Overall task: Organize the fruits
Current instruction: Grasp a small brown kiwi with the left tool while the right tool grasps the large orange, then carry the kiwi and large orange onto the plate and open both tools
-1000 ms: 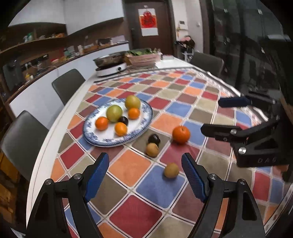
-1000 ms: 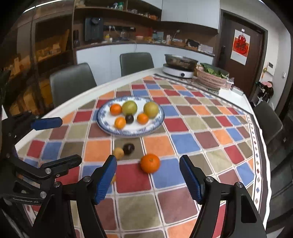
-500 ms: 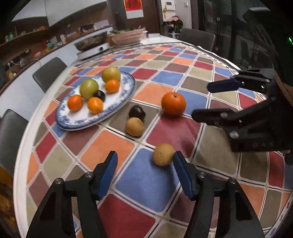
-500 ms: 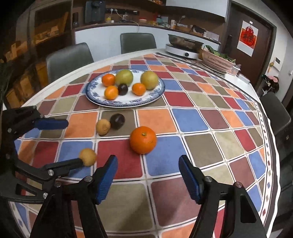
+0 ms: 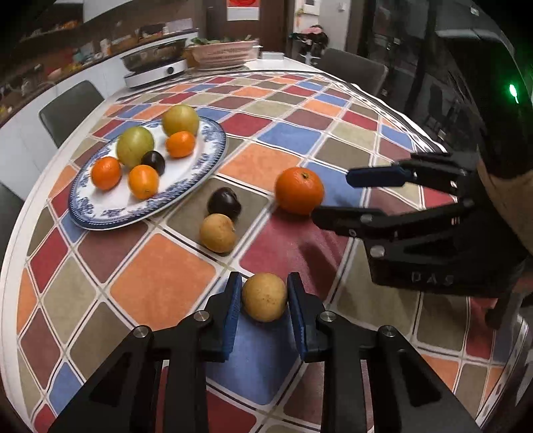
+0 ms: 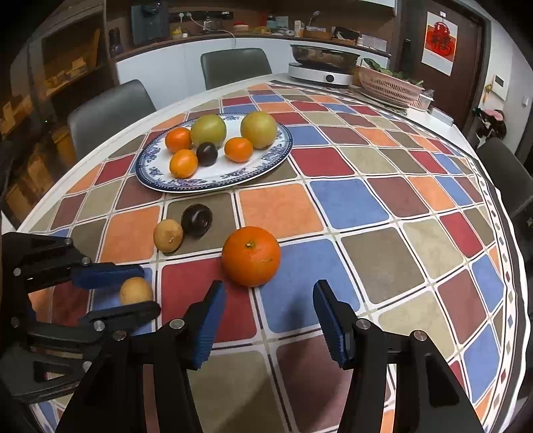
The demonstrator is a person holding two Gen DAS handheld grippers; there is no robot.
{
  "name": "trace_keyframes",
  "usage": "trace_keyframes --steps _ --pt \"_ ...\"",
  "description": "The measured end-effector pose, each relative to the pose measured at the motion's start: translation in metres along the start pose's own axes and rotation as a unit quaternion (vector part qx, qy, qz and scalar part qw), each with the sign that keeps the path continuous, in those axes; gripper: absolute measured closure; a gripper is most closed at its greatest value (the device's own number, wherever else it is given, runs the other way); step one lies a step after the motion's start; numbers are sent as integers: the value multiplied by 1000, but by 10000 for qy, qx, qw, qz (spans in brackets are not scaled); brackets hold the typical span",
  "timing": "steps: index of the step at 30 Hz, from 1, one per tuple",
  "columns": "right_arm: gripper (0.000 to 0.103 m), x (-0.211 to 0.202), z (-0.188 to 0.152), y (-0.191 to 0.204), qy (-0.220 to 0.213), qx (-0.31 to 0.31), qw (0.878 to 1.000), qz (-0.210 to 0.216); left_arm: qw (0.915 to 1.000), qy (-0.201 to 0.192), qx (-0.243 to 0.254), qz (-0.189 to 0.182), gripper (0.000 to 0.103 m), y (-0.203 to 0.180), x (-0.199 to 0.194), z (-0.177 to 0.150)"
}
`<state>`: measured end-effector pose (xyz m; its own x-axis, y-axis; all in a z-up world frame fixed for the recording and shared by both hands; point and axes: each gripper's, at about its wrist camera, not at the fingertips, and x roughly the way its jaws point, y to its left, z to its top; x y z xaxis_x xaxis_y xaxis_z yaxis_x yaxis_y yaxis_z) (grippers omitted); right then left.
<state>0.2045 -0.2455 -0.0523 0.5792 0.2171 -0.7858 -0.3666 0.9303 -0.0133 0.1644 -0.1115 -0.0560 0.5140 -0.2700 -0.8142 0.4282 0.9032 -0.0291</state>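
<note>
A: What can't we make out here?

B: In the left wrist view the lower side of the tan fruit point(image 5: 265, 296) sits behind the blue pads point(image 5: 233, 313) of the left tongs point(image 5: 265, 311). The bottom edge cuts off both arms of those tongs.

A: And the right tongs point(image 6: 269, 316)?

B: Same cut at the bottom edge. In the left wrist view one finger covers the lower right side of the large orange point(image 5: 299, 195).

A: The background?

B: The items on the counter shelf point(image 6: 299, 28) are too small to name, and the red poster point(image 6: 439, 43) is unreadable. The tabletop point(image 6: 349, 206) runs out of frame below.
</note>
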Motion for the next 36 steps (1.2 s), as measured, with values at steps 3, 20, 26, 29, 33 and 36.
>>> trace_keyframes --steps 3,20,26,29,33,36 --pt "48 1 2 1 -22 44 10000 29 9999 -43 -128 70 75 4 -4 5" --pt "61 22 18 9 214 124 9996 114 9987 -53 -186 471 75 19 -9 17" --pt "61 23 20 11 252 184 9995 70 9984 -52 -280 499 75 25 -12 14" --pt "62 22 20 12 249 216 9995 29 9982 -65 -314 503 75 27 -15 12" --pt "62 19 20 14 210 278 9994 33 9980 -119 -350 514 75 30 -21 11" --pt "62 12 20 16 150 305 9994 24 9977 -186 -407 514 75 33 -29 12"
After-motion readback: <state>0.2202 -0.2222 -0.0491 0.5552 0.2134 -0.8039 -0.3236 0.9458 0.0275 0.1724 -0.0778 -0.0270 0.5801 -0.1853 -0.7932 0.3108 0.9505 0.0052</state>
